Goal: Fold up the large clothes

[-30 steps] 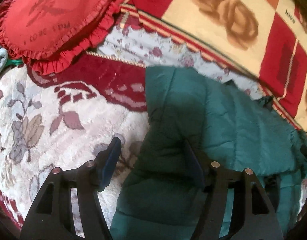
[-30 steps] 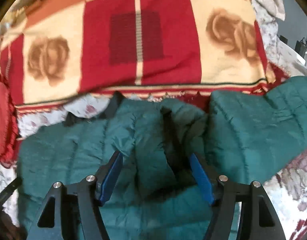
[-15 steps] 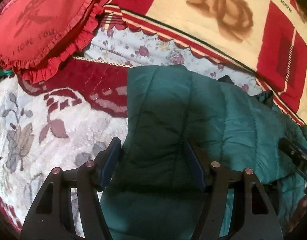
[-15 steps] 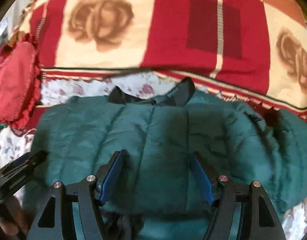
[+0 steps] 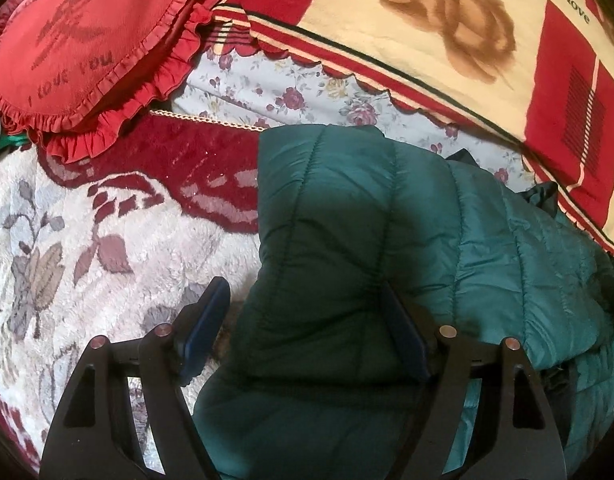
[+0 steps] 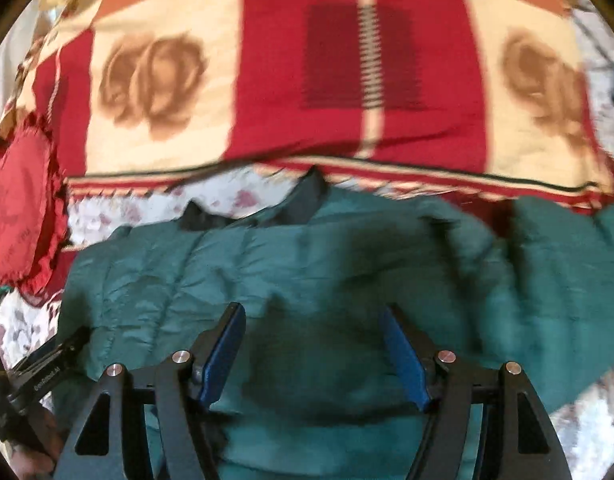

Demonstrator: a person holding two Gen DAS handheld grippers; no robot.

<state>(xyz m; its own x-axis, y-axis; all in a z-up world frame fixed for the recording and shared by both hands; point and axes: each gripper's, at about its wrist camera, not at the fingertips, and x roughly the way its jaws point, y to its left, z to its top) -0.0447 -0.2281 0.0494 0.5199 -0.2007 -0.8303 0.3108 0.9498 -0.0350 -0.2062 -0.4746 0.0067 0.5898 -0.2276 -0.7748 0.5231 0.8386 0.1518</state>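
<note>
A dark green quilted puffer jacket (image 5: pixel 387 220) lies spread on a floral bed cover, its dark collar toward the headboard side. It also shows in the right wrist view (image 6: pixel 267 264). My left gripper (image 5: pixel 305 312) is open over the jacket's left edge, one finger above the bed cover, the other above the jacket. My right gripper (image 6: pixel 313 332) is open and empty above the middle of the jacket. The left gripper's black body shows at the lower left of the right wrist view (image 6: pixel 39 376).
A red heart-shaped frilled cushion (image 5: pixel 87 44) lies at the back left. A red and cream rose-patterned blanket (image 6: pixel 347 80) lies along the back, just beyond the jacket's collar. The plush floral bed cover (image 5: pixel 87 248) extends to the left.
Both grippers have drifted over the jacket. The right view has swung from the jacket's right part to its centre, and the jacket lies flatter. Both stay open.
</note>
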